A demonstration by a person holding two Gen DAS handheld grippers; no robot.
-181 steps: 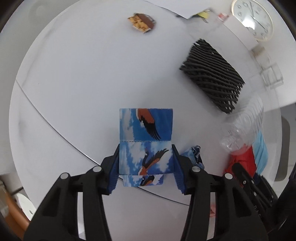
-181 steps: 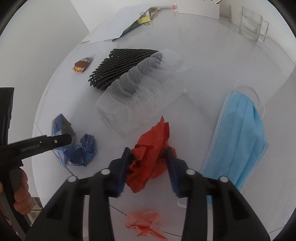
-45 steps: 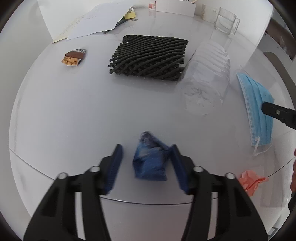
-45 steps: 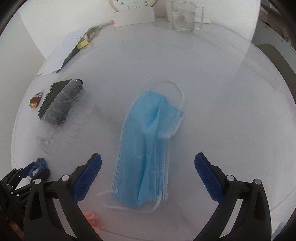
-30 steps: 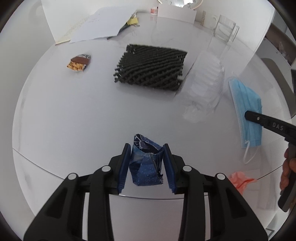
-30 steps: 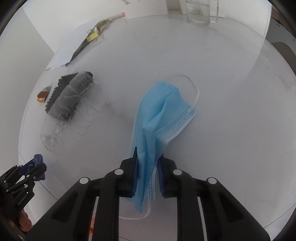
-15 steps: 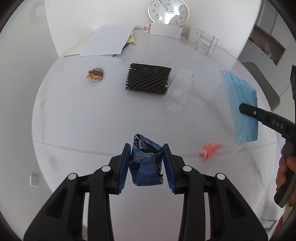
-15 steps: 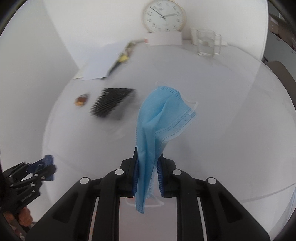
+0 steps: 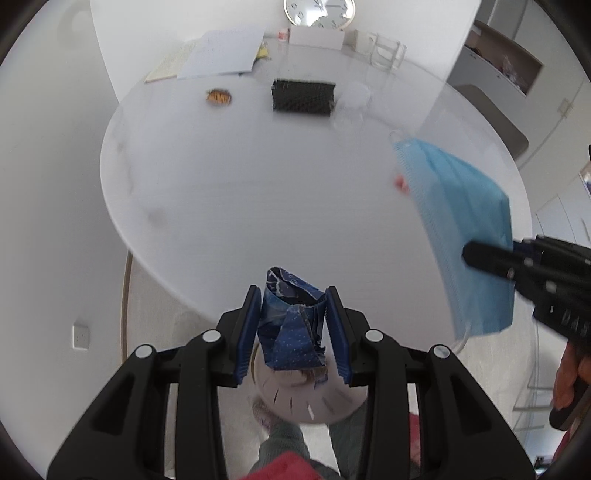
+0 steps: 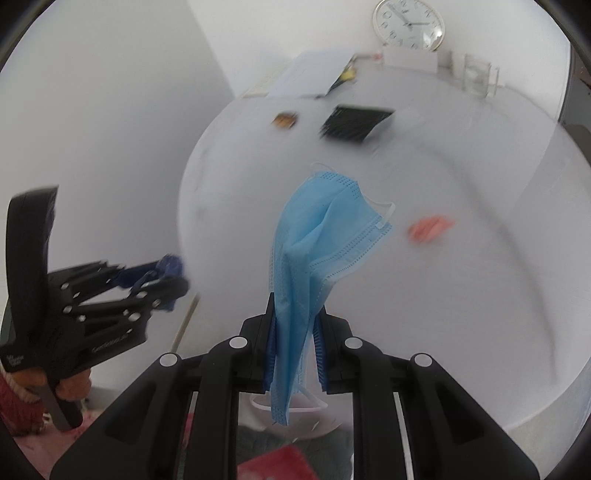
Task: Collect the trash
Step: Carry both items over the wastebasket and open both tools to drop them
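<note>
Off the near edge of the round white worktop, both tongs hang over the floor with a load each. Left tongs: jaws drawn nearly together, pads pressing both sides of a crumpled blue wrapper, which is clear of the worktop. Right tongs: jaws all but closed, pinching a folded blue face mask that dangles with its ear loop below the pads. Beneath the left tongs sits a pale round bin with slotted wall; whether earlier items lie inside cannot be told, as the wrapper and tongs cover most of its mouth. Judgement: two pieces of trash are lifted off but not yet deposited. Remaining on the worktop: a small pinkish-red paper scrap toward the right edge, a snack wrapper toward the far left, a black mesh pad and a blurred clear plastic piece just beside it. Papers, clock, card and glass at the far edge appear to be furnishings, not trash. Task appears roughly mid-course.
</note>
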